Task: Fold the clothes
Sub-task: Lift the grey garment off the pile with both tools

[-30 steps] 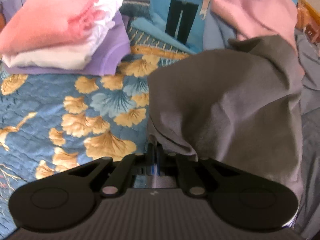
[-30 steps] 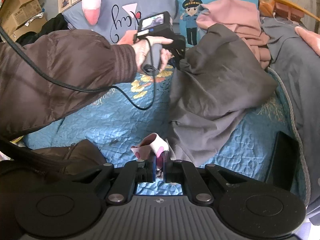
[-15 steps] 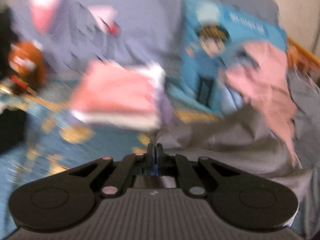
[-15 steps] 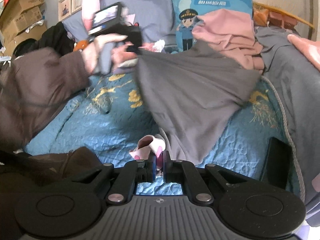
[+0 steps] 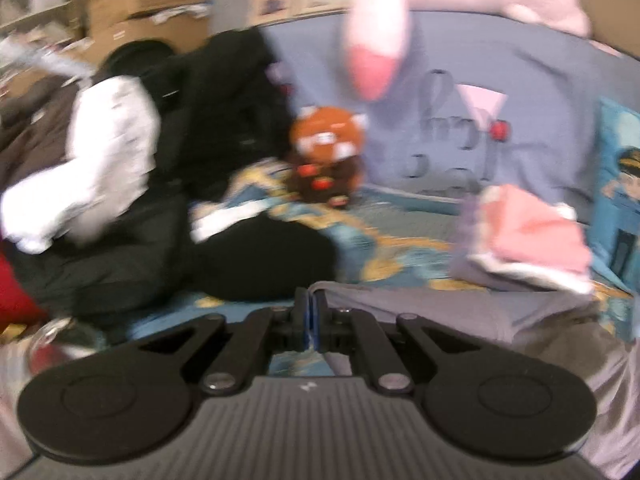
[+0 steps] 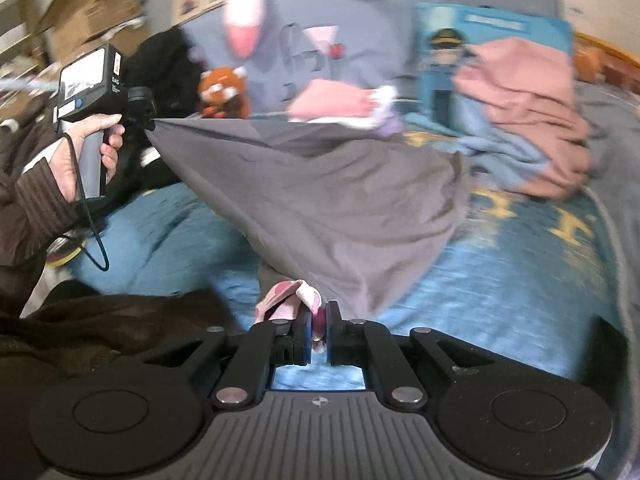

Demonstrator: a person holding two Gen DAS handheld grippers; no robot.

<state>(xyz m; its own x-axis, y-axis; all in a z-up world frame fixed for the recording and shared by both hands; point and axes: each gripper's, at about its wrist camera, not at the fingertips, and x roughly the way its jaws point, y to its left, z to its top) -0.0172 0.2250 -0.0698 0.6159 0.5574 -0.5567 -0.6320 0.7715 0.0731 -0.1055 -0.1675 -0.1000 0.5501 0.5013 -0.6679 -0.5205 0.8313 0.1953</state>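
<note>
Blue quilted bedspread (image 6: pixel 520 280) under grey garment (image 6: pixel 340 200)

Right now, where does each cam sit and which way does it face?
Left wrist: on the left tongs, shut on the grey cloth, facing the toy; only the tongs show.
Right wrist: on the right tongs, shut on a pink-lined edge, facing across the bed; the left hand and sleeve show.
Shared: cloth, toy, folded stack.
</note>
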